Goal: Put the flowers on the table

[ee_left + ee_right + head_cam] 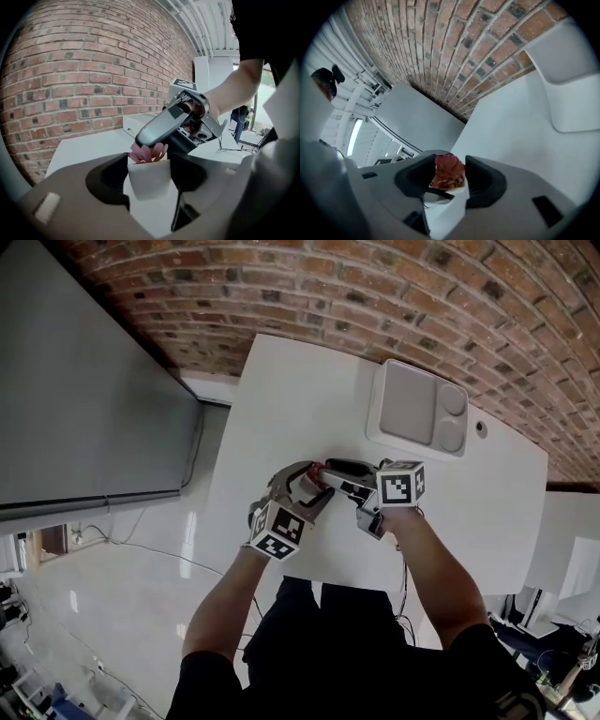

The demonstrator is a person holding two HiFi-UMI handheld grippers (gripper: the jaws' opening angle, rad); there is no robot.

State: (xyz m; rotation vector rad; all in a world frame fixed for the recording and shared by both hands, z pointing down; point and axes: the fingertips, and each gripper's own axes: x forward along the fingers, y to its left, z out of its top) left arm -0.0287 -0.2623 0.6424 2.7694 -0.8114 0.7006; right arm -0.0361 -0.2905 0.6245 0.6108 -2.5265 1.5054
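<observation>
Seen from the head view, both forearms reach forward over the white worktop [281, 399]. The left hand-held gripper [314, 491] and the right hand-held gripper [330, 476] meet tip to tip at a small flowerpot [317, 468], well apart from the tray [417, 409]. In the left gripper view the jaws, tilted a little downward, pinch the flowerpot [147, 180] by its sides under the pink bloom [149, 152], with the right hand-held gripper just behind it. In the right gripper view the jaws stand wide, and the reddish bloom [449, 171] sits between them unpressed.
</observation>
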